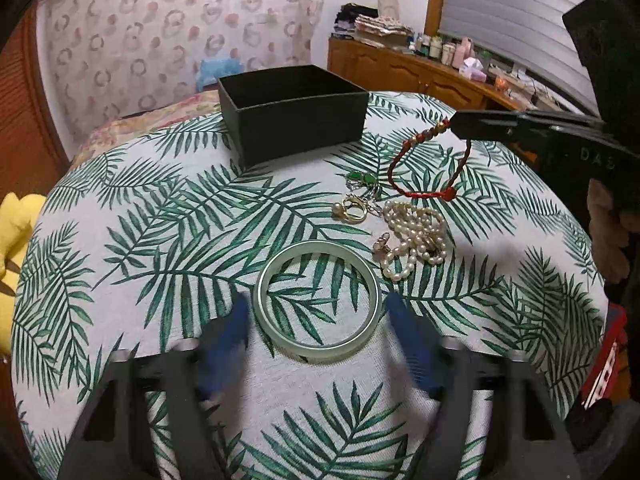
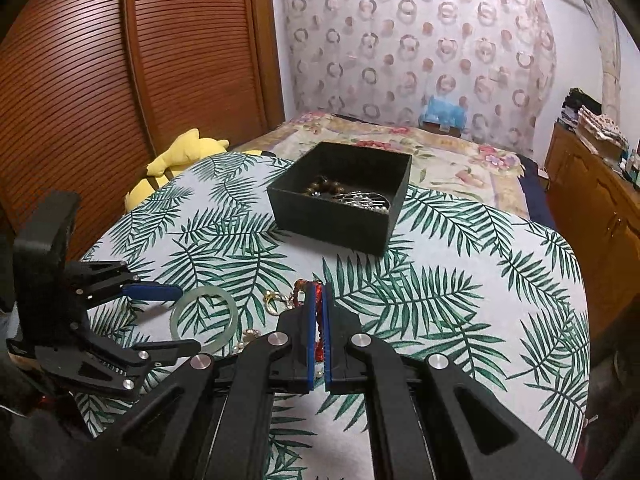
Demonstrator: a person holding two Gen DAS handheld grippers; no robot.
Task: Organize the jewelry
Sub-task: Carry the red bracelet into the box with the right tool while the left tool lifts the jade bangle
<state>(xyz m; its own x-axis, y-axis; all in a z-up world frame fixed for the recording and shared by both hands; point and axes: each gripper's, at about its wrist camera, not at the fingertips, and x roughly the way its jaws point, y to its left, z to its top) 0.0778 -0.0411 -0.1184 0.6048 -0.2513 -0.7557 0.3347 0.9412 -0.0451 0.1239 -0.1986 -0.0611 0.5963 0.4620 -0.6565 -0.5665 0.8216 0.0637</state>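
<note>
The right gripper (image 2: 319, 312) had its jaws clamped on the red cord bracelet (image 1: 430, 160), which hung in a loose loop above the counter (image 1: 168, 216). Its dangling knot swung near the pearl strand (image 1: 414, 236) and could have snagged it (knotted cord catches easily), dragging pearls along towards the black box (image 2: 340, 216), where beads already lay. The left gripper (image 1: 316, 312) stood with jaws apart, straddling the pale green bangle (image 1: 316, 300) lying flat on the leaf-print cloth. That bangle looked smooth, hard and round, so padded jaws closing off-centre might have squirted it sideways into the gold ring (image 1: 352, 208) and green earrings (image 1: 362, 180) nearby.
</note>
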